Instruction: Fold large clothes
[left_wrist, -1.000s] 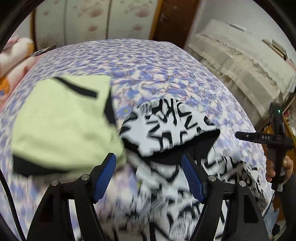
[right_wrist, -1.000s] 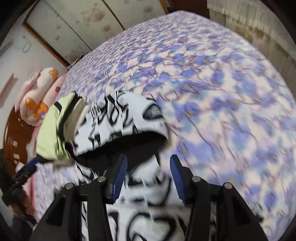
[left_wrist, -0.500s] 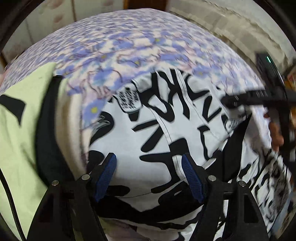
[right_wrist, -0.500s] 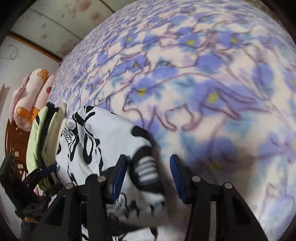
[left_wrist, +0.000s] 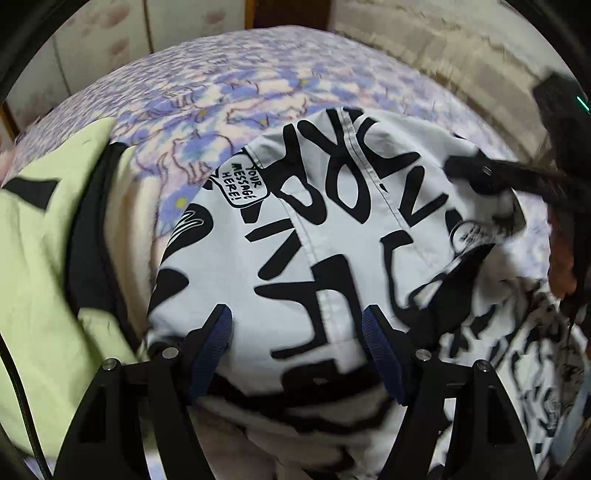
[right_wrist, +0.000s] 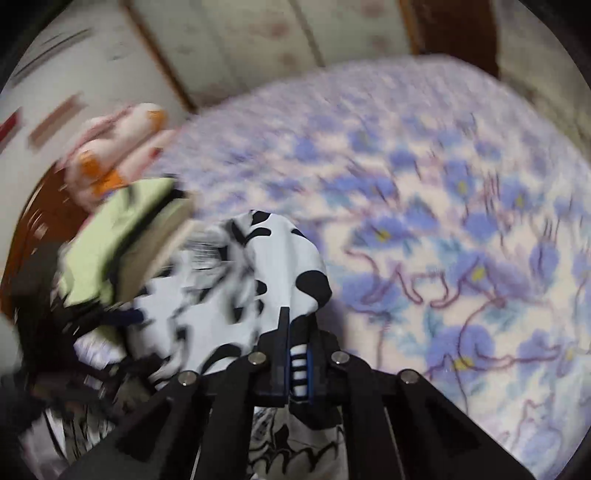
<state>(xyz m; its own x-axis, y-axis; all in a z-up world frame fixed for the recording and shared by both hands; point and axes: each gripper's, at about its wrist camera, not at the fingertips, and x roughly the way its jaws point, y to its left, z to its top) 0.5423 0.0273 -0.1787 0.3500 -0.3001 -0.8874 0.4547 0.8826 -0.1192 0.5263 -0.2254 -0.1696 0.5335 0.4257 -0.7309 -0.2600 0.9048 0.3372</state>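
- Between the spread fingers of the left gripper (left_wrist: 297, 350) lies the black-and-white printed garment (left_wrist: 332, 236); those jaws stand wide apart and grip nothing, with the cloth bulging just ahead of the blue pads.
- Ahead of the right gripper (right_wrist: 297, 354) the same garment rises in a peak, and its jaws are pinched closed on a striped edge of it.
- Judging by this, the step in hand is taking a second hold so the piece can be lifted and laid flat on the flowered bedspread (right_wrist: 461, 221).
- To do it well, the left tool should come down on an edge or corner matching the right one's, not on the middle of the panel, where it would gather a bunch of layers.
- Off to the left tool's left side sits a pale green folded stack (left_wrist: 40, 266), touching or nearly touching the garment; the lift should pull away from it so the stack is not dragged.
- Both holds should be level before spreading, or the fold will likely skew.
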